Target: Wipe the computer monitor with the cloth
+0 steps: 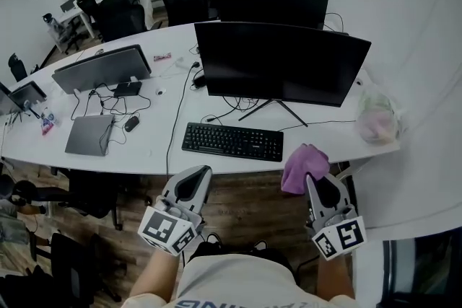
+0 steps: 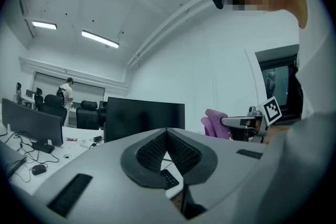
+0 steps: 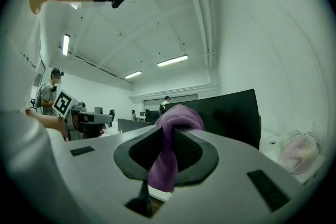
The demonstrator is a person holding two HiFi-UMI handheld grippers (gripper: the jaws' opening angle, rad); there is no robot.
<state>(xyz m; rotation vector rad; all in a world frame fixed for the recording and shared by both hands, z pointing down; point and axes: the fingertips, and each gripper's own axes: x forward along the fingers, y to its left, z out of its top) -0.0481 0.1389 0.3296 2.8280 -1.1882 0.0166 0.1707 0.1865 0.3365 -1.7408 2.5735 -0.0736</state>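
**Item 1, far left.** A closed laptop (image 1: 88,134) and a mouse (image 1: 131,123) sit on the white worktop (image 1: 148,151). Neither concerns my job.

**Item 2, left gripper (image 1: 193,179).** The jaws are pressed together with the pads meeting and nothing between them. I hold it low, short of the worktop's front edge.

**Item 3, keyboard (image 1: 232,141).** It is black and lies just in front of the screen's stand.

**Item 4, computer monitor (image 1: 281,61).** It is wide, dark and upright on splayed legs, towards the worktop's right end.
- I judge the panel fragile and the stand light enough to rock, so strokes should be gentle.
- If it needs steadying, I would hold the bezel, never the face.
- The black surface shows me no dust or smears.

**Item 5, cloth (image 1: 303,166).** It is purple, soft and bunched, and my right gripper (image 3: 167,132) is clamped on a fold of it.
- A puff stands beyond the tips and a tail hangs below.
- It hovers right of the keyboard, well apart from the screen.
- I expect it to be light and limp, and the puff should serve as the wiping face.
- How much of the fold lies inside the jaws is hidden.

**Item 6, far right.** A pale plastic bag (image 1: 377,119) holds what is possibly crumpled wrapping, though the view is too poor to tell.
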